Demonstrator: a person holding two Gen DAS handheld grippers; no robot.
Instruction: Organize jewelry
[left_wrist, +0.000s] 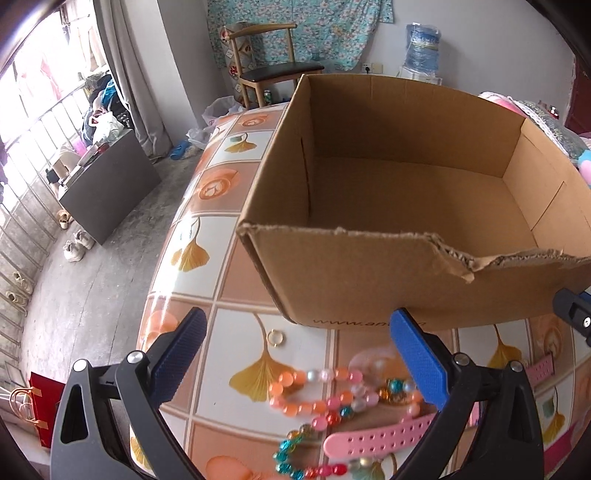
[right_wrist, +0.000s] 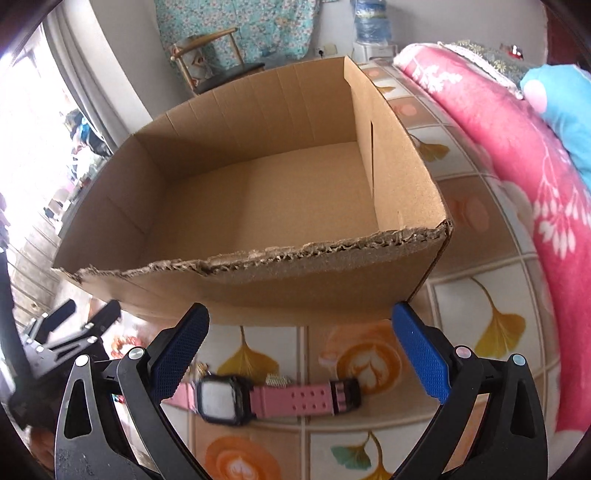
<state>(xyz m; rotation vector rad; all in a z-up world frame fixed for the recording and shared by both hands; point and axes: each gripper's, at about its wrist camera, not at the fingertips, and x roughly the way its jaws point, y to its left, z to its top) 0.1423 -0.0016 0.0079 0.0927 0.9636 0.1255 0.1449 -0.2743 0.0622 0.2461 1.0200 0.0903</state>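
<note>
Left wrist view: left gripper (left_wrist: 295, 354) hangs spread wide with nothing between its jaws, just short of the cardboard box (left_wrist: 369, 280); the bead bracelets (left_wrist: 317, 402) and a gold ring (left_wrist: 275, 337) lie on the bench (left_wrist: 221, 332) in front of the box's near wall, probably staged for loading; what shows of the box's inside is bare. Right wrist view: right gripper (right_wrist: 299, 354) is also spread and empty, lined up over the pink watch (right_wrist: 258, 400), which lies flat on the bench before that same near wall, likely the next pick.
</note>
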